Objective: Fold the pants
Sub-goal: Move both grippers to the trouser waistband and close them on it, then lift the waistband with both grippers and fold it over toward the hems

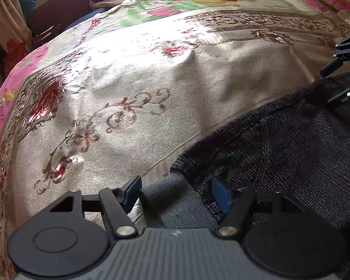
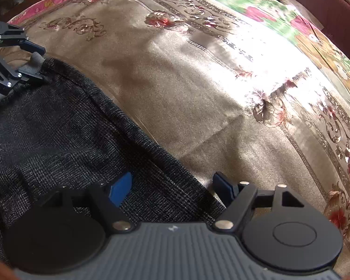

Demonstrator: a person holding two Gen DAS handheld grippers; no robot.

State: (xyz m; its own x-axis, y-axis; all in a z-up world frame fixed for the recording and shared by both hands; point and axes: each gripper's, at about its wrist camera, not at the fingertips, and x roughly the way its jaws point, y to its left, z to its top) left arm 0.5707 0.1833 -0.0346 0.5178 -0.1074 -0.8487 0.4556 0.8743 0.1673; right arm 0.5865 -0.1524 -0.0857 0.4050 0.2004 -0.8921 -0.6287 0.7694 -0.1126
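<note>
Pants [image 1: 280, 144] of dark woven cloth lie on a floral bedspread [image 1: 128, 88], with their long edge running between the 2 claws. The left claw [image 1: 177, 193] sits at one end of that edge, its blue pads [image 1: 130, 190] spread wide with a ribbed grey band [image 1: 172, 200], likely the waistband, lying between them and the dark cloth over the right-hand pad. In the right wrist view the same claw [image 2: 36, 61] looks closer to the cloth, though whether it pinches it I cannot tell. The right claw [image 2: 172, 190] is at the other end, wide open, straddling the edge: its left pad [image 2: 120, 190] rests over the cloth, its right one over bare bedspread.

The step looks like taking hold of both ends before lifting for a fold. To do it well, each claw should slide its lower finger under the edge so all layers are caught, then close fully. Both should grip at matching spots along the same edge, so the cloth hangs level. Ahead of both claws the bedspread is open and sunlit, a good place to lay the fold.
</note>
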